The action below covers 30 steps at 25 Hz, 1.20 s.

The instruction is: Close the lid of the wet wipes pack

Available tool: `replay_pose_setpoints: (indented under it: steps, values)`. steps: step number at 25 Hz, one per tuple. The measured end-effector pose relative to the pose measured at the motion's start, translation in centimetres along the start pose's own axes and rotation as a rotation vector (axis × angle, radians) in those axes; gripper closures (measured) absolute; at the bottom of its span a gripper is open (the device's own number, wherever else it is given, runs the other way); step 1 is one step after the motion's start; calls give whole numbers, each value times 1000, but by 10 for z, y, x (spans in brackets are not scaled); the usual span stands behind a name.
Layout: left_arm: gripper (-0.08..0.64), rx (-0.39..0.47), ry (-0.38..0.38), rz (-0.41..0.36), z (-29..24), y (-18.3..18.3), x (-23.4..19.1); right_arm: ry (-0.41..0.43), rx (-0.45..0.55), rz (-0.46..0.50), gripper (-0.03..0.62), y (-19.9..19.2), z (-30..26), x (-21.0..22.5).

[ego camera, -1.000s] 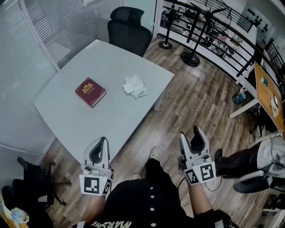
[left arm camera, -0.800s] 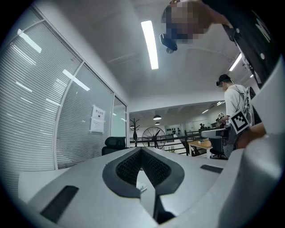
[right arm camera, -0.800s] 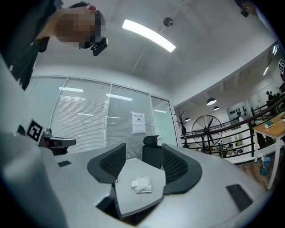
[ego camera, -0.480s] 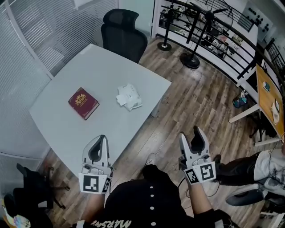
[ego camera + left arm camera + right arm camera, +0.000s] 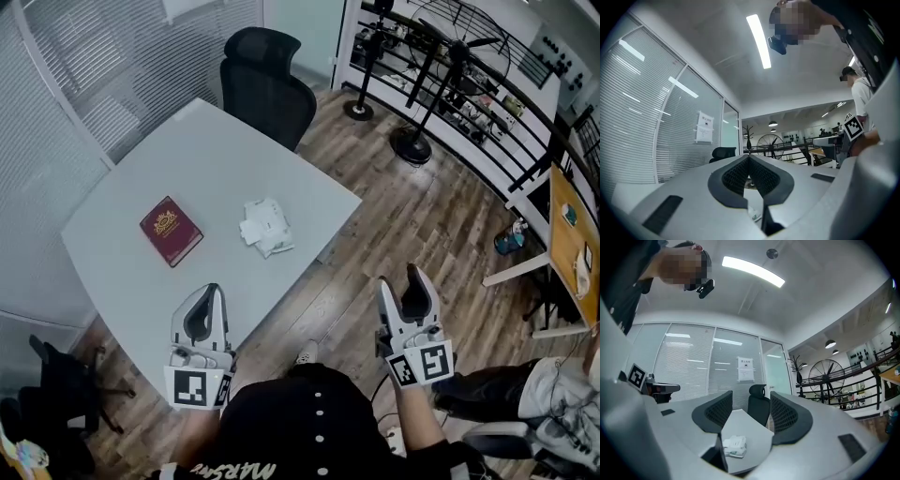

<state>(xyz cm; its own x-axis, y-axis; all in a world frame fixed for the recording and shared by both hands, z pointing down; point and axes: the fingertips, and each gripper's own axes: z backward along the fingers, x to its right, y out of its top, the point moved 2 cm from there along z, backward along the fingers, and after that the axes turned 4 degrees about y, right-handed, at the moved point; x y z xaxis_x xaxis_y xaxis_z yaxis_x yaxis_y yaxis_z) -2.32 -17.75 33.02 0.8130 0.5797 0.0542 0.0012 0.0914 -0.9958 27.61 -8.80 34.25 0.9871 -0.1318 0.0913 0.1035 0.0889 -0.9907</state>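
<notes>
The wet wipes pack (image 5: pixel 263 226) is a white packet lying near the right side of the pale grey table (image 5: pixel 122 272). It also shows in the right gripper view, where the pack (image 5: pixel 734 446) lies low between the jaws and far off. Its lid is too small to read. My left gripper (image 5: pixel 216 291) hangs over the table's near edge, well short of the pack, with its pads (image 5: pixel 740 176) closed together at the tip. My right gripper (image 5: pixel 412 274) is held over the wooden floor to the right of the table, and its jaws stand open with nothing between them.
A dark red book (image 5: pixel 170 231) lies on the table left of the pack. A black office chair (image 5: pixel 270 80) stands at the table's far side. Another dark chair (image 5: pixel 56 375) is at lower left. Fan stands (image 5: pixel 412 141) and a railing are at the back right, and a glass wall with blinds runs on the left.
The head view has shifted, so the table, book and pack sit lower and further left in the picture. Both grippers keep the same pose.
</notes>
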Motion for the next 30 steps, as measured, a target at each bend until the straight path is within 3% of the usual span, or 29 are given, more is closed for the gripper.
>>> replay_pose_setpoints:
  steps: [12, 30]
  values:
    - [552, -22, 63, -12, -31, -4, 29, 72, 14, -42, 344, -3, -34, 48]
    - [552, -45, 129, 13, -68, -21, -10, 147, -33, -37, 344, -23, -95, 41]
